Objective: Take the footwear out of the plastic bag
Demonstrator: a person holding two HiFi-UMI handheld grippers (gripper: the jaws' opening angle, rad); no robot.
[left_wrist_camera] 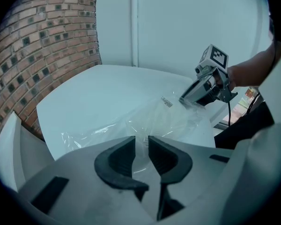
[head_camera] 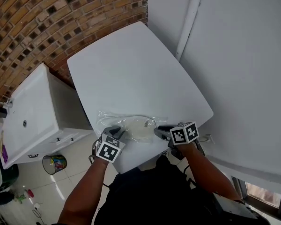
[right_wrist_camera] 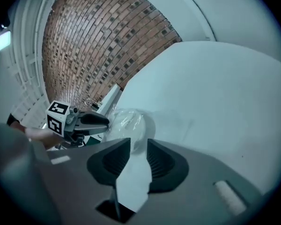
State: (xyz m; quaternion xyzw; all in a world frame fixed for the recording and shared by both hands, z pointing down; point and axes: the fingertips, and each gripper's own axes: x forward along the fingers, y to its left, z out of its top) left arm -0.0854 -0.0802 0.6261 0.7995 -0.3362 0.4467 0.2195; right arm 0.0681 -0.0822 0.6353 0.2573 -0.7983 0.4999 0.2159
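A clear plastic bag [head_camera: 129, 122] lies near the front edge of the white table [head_camera: 131, 64]. A pale piece of footwear [head_camera: 141, 129] shows dimly through the film. My left gripper [head_camera: 118, 133] is at the bag's left end. In the left gripper view the film [left_wrist_camera: 152, 118] runs in between its narrow-set jaws [left_wrist_camera: 141, 151], which pinch it. My right gripper [head_camera: 158, 131] is at the bag's right end. In the right gripper view its jaws [right_wrist_camera: 138, 156] stand apart, with the bulging bag [right_wrist_camera: 127, 123] just ahead of them and nothing pressed between the pads.
A white sink cabinet [head_camera: 33, 111] stands to the left of the table, with a small waste bin [head_camera: 55, 163] on the tiled floor beside it. A brick wall [head_camera: 47, 18] rises behind, and a white wall [head_camera: 243, 55] lies to the right. The table's front edge is close to the grippers.
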